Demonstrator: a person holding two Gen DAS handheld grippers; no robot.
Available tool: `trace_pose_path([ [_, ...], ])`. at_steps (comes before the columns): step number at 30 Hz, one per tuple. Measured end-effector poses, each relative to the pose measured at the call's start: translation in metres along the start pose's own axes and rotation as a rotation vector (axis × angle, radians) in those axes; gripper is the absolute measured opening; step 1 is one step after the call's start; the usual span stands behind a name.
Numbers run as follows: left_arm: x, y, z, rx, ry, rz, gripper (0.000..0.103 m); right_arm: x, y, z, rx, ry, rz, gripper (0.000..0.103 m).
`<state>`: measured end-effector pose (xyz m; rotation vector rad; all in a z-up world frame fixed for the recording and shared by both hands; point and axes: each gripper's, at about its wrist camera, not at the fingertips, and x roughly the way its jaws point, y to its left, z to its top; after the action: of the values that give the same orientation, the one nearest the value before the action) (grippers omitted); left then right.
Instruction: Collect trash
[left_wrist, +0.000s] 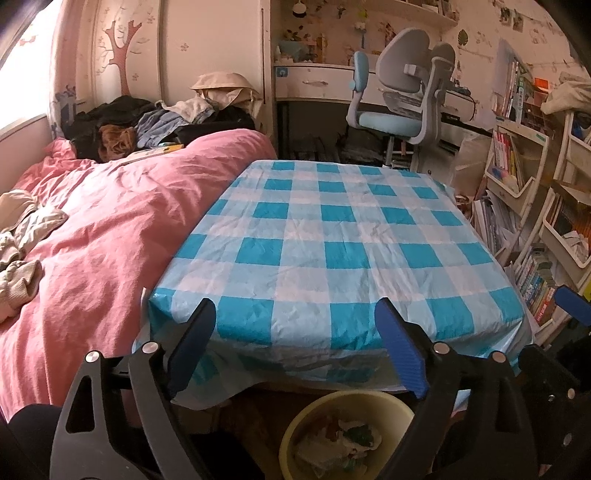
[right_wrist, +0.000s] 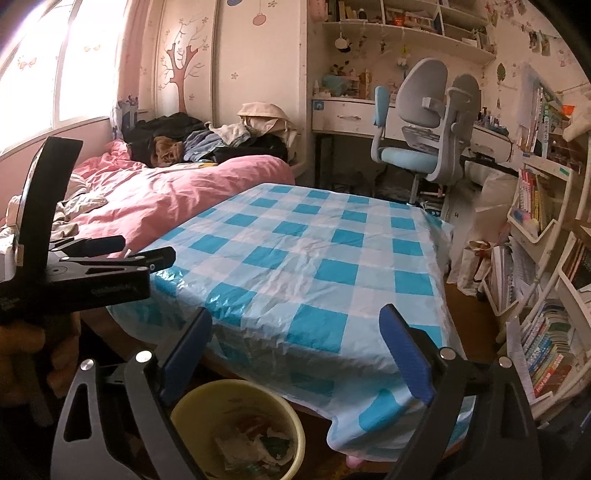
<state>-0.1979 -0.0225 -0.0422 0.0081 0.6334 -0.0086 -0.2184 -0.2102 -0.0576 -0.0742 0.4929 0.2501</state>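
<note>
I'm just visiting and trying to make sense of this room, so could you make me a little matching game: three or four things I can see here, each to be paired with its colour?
Things:
1. tablecloth
2. duvet
3. trash bucket
4. chair seat

Colours:
A. pink
B. pale yellow
C. blue and white checks
D. plain light blue

Pairs: 1-C, 2-A, 3-B, 4-D

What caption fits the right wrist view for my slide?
Open right gripper above a yellow bin of crumpled trash, at the near edge of the blue-checked tablecloth.
</note>
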Motion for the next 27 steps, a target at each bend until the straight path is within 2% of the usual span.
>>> trace_pose_path([
  [27, -0.0061, 0.0041, 0.0074, -0.005, -0.027, 0.023, 0.095, -0.0049, -0.0007, 0.0017, 0.011, -0.036, -0.050, 0.090],
])
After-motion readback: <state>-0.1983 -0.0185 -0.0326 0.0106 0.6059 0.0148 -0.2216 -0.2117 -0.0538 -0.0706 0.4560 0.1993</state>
